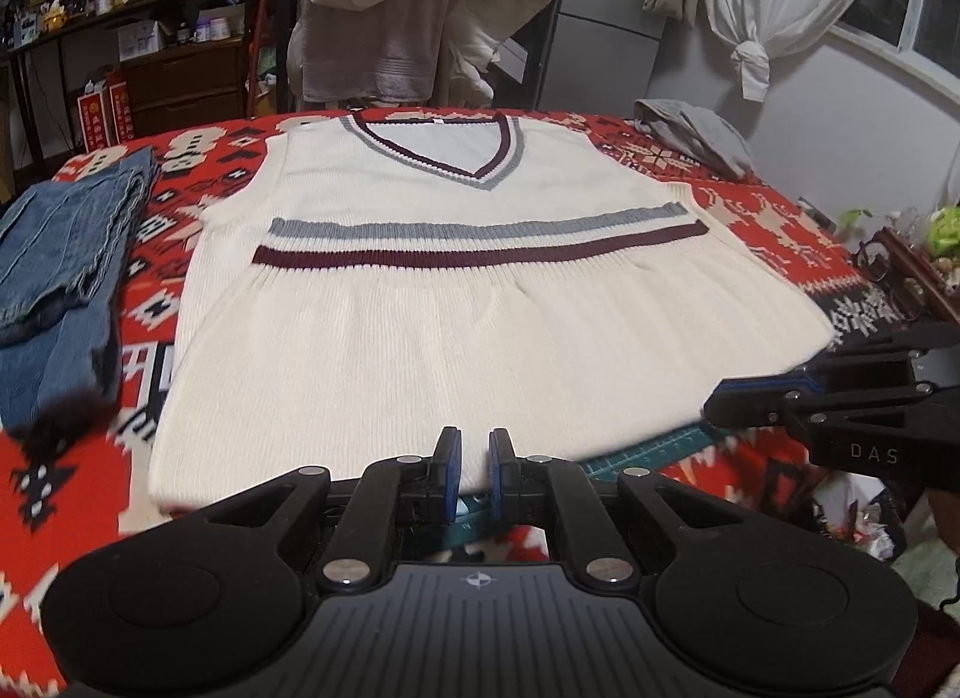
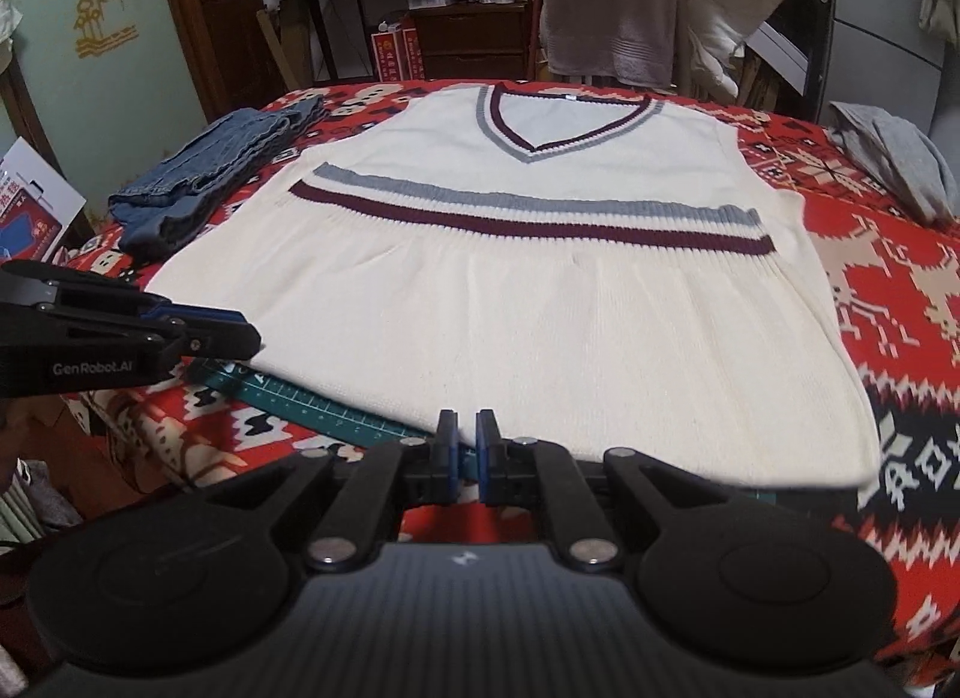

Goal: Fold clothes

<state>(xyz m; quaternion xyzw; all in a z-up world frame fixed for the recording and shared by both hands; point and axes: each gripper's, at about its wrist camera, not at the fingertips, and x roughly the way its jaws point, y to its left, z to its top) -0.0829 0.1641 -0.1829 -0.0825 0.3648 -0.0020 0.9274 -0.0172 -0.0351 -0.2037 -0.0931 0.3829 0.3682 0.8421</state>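
Note:
A cream knit vest (image 1: 468, 326) (image 2: 540, 314) with grey and maroon stripes and a V-neck lies flat on the red patterned cloth, hem towards me. My left gripper (image 1: 475, 446) (image 2: 240, 332) sits at the hem near the vest's left bottom corner. Its jaws are nearly together, and no fabric is visibly lifted between them. My right gripper (image 2: 468, 428) (image 1: 726, 398) is low at the hem towards the right bottom corner, its jaws equally narrow. A green cutting mat (image 2: 312, 404) (image 1: 648, 446) peeks out from under the hem.
Folded blue jeans (image 1: 54, 278) (image 2: 204, 182) lie left of the vest. A grey garment (image 1: 696, 137) (image 2: 900, 164) is bunched at the far right corner. Behind the table (image 2: 888, 290) stand a chair draped with laundry (image 1: 408, 14), cluttered shelves and a fridge.

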